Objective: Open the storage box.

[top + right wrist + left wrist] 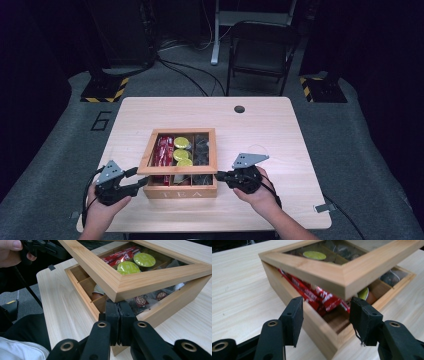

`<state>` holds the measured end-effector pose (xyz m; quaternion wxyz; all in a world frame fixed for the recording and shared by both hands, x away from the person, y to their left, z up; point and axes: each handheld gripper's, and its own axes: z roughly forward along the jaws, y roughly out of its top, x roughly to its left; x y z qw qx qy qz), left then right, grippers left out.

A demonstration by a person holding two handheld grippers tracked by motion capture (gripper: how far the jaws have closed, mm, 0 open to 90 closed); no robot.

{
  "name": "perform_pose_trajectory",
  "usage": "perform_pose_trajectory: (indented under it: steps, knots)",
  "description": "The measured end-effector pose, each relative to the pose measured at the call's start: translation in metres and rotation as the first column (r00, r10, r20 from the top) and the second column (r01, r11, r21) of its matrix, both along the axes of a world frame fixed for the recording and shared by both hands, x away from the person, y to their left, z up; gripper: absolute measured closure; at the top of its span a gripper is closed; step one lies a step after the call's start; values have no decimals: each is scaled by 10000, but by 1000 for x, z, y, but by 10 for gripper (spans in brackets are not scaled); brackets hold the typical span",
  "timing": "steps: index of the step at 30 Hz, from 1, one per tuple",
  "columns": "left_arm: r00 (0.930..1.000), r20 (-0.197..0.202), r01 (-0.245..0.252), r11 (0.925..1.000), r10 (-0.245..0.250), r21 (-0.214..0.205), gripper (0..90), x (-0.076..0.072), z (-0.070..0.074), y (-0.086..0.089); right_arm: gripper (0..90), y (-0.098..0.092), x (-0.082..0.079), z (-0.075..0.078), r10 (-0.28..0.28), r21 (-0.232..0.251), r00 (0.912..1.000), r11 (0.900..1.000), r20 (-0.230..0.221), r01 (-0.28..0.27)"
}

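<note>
On the pale wooden table point(280, 130), near its front edge and about midway across, sits a wooden tea box point(181, 191) with "TEA" lettered on its front wall. That lettered wall faces the person, and the box is close to square, its sides running parallel with the table's edges. Its lid point(178, 152) is a light wood frame around a clear pane; it is lifted at the front and tilts up from the far side, leaving a gap over the front compartments.

Inside, dividers split the box into compartments. Red packets point(317, 293) lie lengthwise in the left column, their long axis running front to back. Yellow-green round capsules point(181, 148) fill the middle column, and dark wrapped sachets point(150, 300) sit in the right one.

The left gripper point(134, 181) sits at the box's front left corner with its jaws spread wide, one outside the left wall and the other over the open front compartment, gripping nothing. The right gripper point(218, 176) is at the front right corner, its jaws pressed together just under the raised lid's corner; the lid edge appears to rest on their tips.
</note>
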<state>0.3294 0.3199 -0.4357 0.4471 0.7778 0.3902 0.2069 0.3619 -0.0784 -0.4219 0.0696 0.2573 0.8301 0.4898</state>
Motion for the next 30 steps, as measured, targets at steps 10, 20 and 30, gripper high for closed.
perform_pose_trajectory:
  steps: [10, 20, 30]
  knots:
    - [9948, 906, -461, 9988, 474, -156, 436, 10, 22, -10, 866, -2, 8, 17, -201, 443, 9998, 9988, 58, 198]
    - [9919, 1210, -376, 9993, 379, -50, 446, 22, 43, -10, 717, -7, 15, 29, -1009, 748, 9933, 9925, 569, 965]
    - [9930, 1118, -348, 9992, 370, -212, 447, 38, 59, -9, 514, 4, 31, 42, -1496, 653, 9769, 9878, 1523, 1411]
